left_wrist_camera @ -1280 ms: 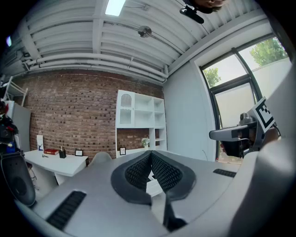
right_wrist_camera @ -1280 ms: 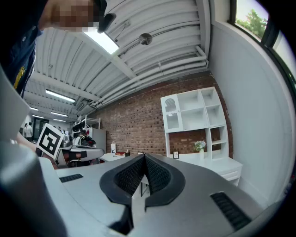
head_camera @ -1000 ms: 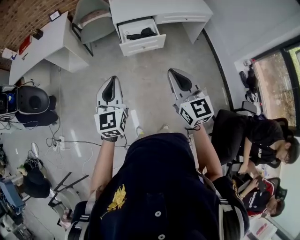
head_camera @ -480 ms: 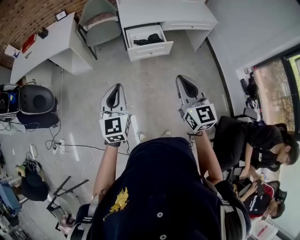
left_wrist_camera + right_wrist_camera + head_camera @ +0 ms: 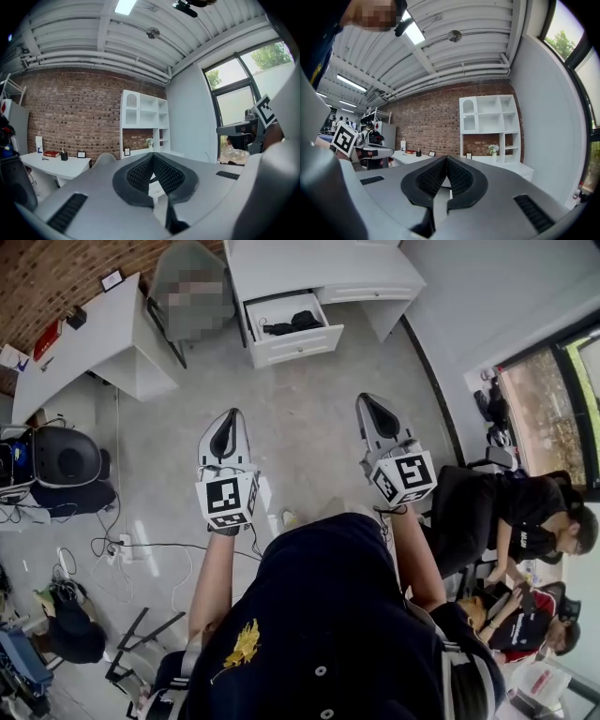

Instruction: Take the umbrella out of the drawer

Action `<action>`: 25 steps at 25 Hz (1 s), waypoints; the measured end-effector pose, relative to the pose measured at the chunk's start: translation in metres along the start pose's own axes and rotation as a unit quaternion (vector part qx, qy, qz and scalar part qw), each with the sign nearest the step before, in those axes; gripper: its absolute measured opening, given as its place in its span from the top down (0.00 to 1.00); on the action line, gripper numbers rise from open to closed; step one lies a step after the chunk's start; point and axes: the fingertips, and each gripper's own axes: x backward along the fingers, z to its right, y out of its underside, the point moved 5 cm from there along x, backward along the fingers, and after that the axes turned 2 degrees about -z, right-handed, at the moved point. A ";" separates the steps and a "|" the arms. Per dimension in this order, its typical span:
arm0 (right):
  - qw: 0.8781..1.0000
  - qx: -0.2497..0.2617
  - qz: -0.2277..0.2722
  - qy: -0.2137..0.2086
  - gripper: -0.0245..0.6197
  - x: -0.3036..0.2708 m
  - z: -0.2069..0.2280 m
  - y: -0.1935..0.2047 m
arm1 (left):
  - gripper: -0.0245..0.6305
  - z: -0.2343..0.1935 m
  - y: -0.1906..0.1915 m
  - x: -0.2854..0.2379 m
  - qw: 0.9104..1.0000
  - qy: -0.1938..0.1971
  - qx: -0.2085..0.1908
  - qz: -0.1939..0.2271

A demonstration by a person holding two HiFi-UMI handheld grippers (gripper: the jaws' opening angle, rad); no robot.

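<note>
A: Any words or numbers legible?
B: None. The left marker cube (image 5: 228, 500) and right marker cube (image 5: 403, 478) bear only square patterns; white print on a seated person's sleeve (image 5: 518, 538) is too small.

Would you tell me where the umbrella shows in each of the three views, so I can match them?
Head view: the umbrella is at top centre, a black thing lying in the open drawer.
Left gripper view: not to be seen.
Right gripper view: not to be seen.
Shared landmark: the brick wall, at top left in the head view and across the background in both gripper views.
</note>
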 end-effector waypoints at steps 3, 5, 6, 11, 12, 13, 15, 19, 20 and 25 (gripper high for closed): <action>1.000 0.009 -0.014 -0.004 0.92 0.003 -0.007 0.007 | 0.94 -0.005 0.005 -0.002 1.000 0.003 0.004 0.000; 1.000 0.010 -0.023 0.000 0.92 0.004 -0.006 0.012 | 0.94 -0.005 0.012 -0.005 1.000 0.004 0.008 -0.006; 1.000 0.010 -0.026 0.001 0.92 0.002 -0.003 0.014 | 0.94 -0.005 0.015 -0.007 1.000 0.004 0.010 -0.009; 0.999 0.005 -0.034 -0.003 0.92 -0.025 0.017 0.017 | 0.94 -0.003 0.022 -0.031 1.000 0.002 0.007 -0.028; 0.999 0.002 -0.034 -0.004 0.92 -0.034 0.022 0.018 | 0.94 -0.002 0.022 -0.038 0.999 0.003 0.003 -0.032; 0.999 0.000 -0.034 -0.005 0.92 -0.045 0.028 0.019 | 0.94 0.001 0.022 -0.047 0.999 0.005 -0.003 -0.034; 0.999 -0.003 -0.030 -0.012 0.92 -0.070 0.041 0.020 | 0.94 0.004 0.020 -0.066 0.999 0.008 -0.011 -0.031; 0.999 0.010 -0.020 -0.034 0.92 -0.123 0.067 0.013 | 0.94 -0.003 0.012 -0.111 1.000 -0.004 -0.003 -0.031; 0.999 0.014 -0.018 -0.039 0.92 -0.135 0.076 0.011 | 0.94 -0.005 0.010 -0.125 0.999 -0.009 -0.007 -0.035; 0.998 0.005 -0.013 -0.053 0.92 -0.183 0.129 0.010 | 0.94 -0.011 -0.001 -0.191 0.998 -0.023 -0.016 -0.050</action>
